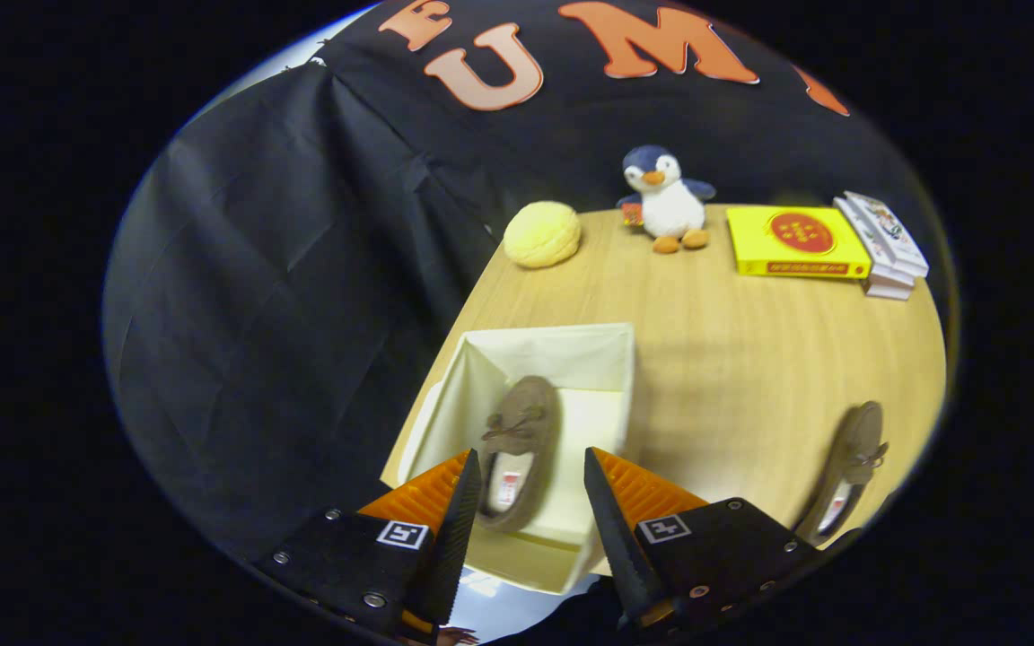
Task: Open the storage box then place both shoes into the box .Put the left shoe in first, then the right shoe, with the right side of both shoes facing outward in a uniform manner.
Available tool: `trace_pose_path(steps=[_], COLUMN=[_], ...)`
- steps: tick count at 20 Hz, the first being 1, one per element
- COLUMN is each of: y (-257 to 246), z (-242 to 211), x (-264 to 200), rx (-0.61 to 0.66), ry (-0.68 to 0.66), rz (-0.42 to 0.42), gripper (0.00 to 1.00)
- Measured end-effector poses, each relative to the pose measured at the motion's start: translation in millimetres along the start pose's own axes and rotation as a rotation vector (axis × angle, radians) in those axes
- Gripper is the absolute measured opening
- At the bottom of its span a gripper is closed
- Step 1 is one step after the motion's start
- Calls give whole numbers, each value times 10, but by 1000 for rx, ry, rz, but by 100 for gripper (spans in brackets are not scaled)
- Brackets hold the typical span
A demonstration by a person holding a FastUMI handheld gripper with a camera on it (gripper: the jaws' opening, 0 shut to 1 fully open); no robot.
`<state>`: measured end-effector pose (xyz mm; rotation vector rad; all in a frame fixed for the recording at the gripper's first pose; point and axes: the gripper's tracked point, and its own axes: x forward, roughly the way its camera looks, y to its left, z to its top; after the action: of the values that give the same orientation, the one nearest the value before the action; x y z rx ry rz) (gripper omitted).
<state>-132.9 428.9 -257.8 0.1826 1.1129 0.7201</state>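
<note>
Wooden table (750,359), boxed shoe (517,449) toe-away, tool (530,484) open

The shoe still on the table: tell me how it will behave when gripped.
The shoe on the table looks like soft suede, so its sides would probably flex between the open gripper's fingers. It seems light. Its flat sole suggests it won't roll, though it may slide on the smooth table.
</note>
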Motion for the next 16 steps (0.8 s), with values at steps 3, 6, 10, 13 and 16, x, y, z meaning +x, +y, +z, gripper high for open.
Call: trace_pose_path(steps=[3, 6, 10, 13, 16], y=[-607, -1311, -2164, -2648, -3012], z=[-137, -374, -765, -1023, -1289], x=[-286, -469, -660, -720, -648], rx=[-38, -13, 19, 15, 24], ry=[-42, -40, -10, 19, 58], rz=[-64, -161, -294, -360, -393], gripper=[78, 89, 97, 97, 95])
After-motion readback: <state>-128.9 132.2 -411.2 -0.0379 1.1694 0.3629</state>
